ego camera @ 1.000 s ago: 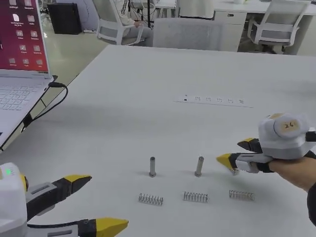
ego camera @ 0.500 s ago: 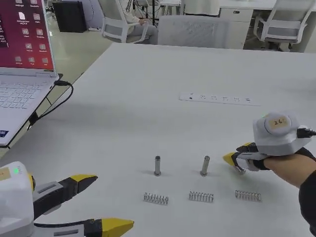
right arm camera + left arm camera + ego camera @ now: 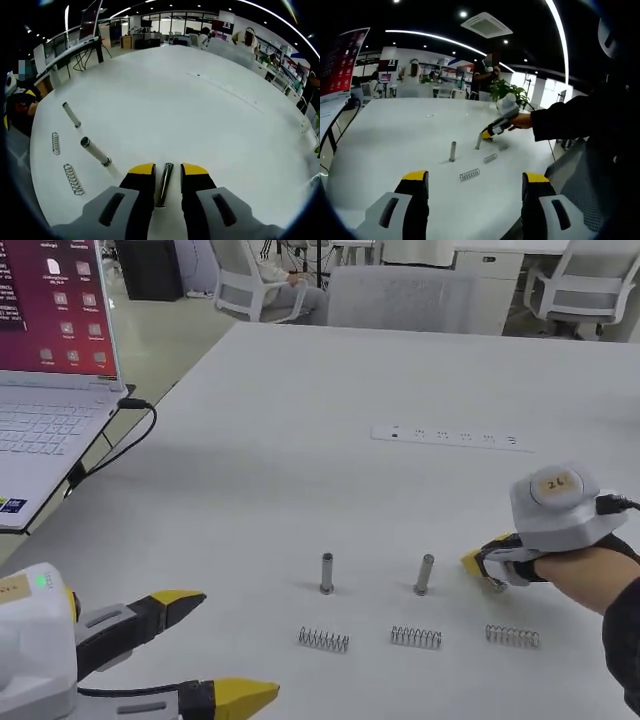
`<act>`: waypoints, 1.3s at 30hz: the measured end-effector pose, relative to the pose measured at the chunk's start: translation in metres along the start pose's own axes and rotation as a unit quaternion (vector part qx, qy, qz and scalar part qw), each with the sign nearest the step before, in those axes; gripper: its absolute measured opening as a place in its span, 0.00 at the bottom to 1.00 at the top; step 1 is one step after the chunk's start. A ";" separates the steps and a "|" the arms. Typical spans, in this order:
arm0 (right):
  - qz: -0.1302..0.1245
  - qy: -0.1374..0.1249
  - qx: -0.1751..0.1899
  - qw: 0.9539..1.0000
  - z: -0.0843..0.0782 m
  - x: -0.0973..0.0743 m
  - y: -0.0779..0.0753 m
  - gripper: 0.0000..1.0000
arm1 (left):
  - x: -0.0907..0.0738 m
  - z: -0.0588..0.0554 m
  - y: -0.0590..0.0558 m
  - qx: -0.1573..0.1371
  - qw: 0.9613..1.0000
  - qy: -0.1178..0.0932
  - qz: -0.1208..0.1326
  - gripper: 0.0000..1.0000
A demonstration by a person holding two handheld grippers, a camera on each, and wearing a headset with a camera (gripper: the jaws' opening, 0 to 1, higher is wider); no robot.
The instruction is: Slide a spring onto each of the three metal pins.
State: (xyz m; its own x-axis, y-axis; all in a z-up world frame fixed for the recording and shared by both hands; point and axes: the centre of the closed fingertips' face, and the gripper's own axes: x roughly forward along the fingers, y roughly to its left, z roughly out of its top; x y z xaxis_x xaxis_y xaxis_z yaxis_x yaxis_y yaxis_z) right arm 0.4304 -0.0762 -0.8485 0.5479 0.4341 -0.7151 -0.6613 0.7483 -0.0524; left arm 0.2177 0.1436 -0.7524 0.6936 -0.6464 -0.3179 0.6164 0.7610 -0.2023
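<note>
Metal pin (image 3: 163,187) lengthwise in right hand-held gripper (image 3: 168,168).

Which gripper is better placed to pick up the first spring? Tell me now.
Left, probably. The left gripper is open, empty, and near the leftmost spring. The right gripper is busy, its jaws around the rightmost pin.

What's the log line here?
left tool open | right tool straddling rightmost pin, grip unclear | three springs lying loose
</note>
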 end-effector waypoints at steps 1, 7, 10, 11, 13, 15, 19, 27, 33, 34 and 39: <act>0.000 0.003 0.000 1.000 -0.001 0.001 0.000 0.17 | 0.000 0.000 0.000 0.000 1.000 -0.001 0.000 0.72; 0.002 0.008 0.001 1.000 -0.002 0.002 0.000 0.14 | 0.000 0.000 0.000 -0.001 1.000 -0.001 0.000 0.72; 0.002 0.020 0.005 1.000 -0.007 0.003 0.002 0.13 | -0.001 0.000 0.000 -0.002 1.000 -0.002 0.000 0.72; 0.001 0.015 0.001 1.000 -0.006 0.005 0.002 0.13 | -0.001 0.000 0.000 -0.002 1.000 -0.002 0.000 0.72; 0.004 0.016 0.008 1.000 -0.006 0.003 0.005 0.12 | -0.001 0.000 0.000 -0.002 1.000 -0.002 0.000 0.72; 0.004 0.015 0.007 1.000 -0.006 0.002 0.008 0.11 | -0.001 0.000 0.000 -0.002 1.000 -0.002 0.000 0.72; 0.002 0.018 0.016 1.000 -0.006 0.002 0.009 0.08 | 0.000 0.000 0.000 -0.002 1.000 -0.001 0.000 0.72; -0.002 0.023 0.039 0.999 -0.007 -0.003 0.011 0.06 | 0.000 0.000 -0.001 0.000 1.000 0.001 -0.003 0.71; -0.001 0.028 0.042 0.999 -0.008 -0.007 0.014 0.05 | 0.000 0.000 -0.002 0.003 1.000 0.003 -0.005 0.71; -0.001 0.027 0.041 0.999 -0.007 -0.008 0.015 0.05 | 0.000 0.000 -0.002 0.003 1.000 0.003 -0.005 0.71; -0.003 0.017 0.041 0.999 -0.001 -0.016 0.015 0.05 | 0.000 0.000 -0.003 0.005 1.000 0.003 -0.008 0.71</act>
State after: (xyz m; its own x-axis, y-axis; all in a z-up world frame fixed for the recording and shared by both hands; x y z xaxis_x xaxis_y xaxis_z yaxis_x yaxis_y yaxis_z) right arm 0.4114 -0.0728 -0.8390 0.5338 0.4135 -0.7376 -0.6134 0.7897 -0.0012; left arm 0.2159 0.1409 -0.7520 0.6817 -0.6575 -0.3209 0.6305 0.7505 -0.1983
